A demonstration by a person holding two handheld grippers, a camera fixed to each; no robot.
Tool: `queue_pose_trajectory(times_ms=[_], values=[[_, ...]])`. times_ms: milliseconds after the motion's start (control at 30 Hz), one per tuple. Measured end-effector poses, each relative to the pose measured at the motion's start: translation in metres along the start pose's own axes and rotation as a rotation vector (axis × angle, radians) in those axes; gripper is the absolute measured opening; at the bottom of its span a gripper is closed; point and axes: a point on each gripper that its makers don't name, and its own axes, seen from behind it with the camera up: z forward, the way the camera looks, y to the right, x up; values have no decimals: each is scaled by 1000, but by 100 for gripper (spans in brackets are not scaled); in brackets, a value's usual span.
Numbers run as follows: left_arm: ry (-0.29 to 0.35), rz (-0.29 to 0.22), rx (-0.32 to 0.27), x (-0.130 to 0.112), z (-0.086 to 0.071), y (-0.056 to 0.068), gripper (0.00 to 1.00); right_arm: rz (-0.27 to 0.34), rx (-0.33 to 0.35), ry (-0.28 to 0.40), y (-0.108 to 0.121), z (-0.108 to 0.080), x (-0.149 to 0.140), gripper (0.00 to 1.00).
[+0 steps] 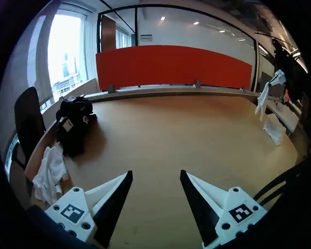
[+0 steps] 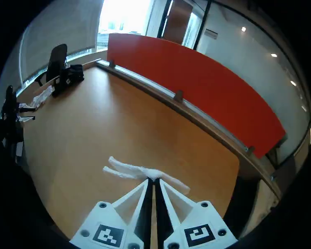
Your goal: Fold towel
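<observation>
Right gripper view: right tongs [image 2: 154, 179] pinching white towel [image 2: 128, 168], bunched thin. Left gripper view: left tongs [image 1: 156, 172] spread over smooth wooden desk [image 1: 176, 124].

I log one wooden table [image 1: 176, 133]. On it: black bag [image 1: 74, 120] and white cloths [image 1: 49, 174] at the window edge. Folded towel [image 1: 275, 128] at the opposite edge.

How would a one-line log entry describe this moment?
left tongs: open, empty, over table | right tongs: shut on bunched white towel | fold: not started
</observation>
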Motion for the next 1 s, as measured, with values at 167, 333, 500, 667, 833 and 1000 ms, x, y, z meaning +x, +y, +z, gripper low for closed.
queue_pose_trajectory(times_ms=[167,333,500,667,833,1000], values=[[-2,4,-2,2,3,3,84,13,-24,-6,19,-6,-5,4],[-2,14,-6,5,6,8,84,15,-46,-24,35,-11,-15,4],[-3,13,-10,5,7,12,84,30,-60,-33,46,-16,-22,4],[-3,20,-15,6,8,15,84,36,-69,-40,51,-18,-28,4],[-3,20,-18,7,9,17,84,42,-75,-44,53,-21,-33,4],[-4,24,-20,8,9,19,84,49,-81,-50,54,-28,-41,4]])
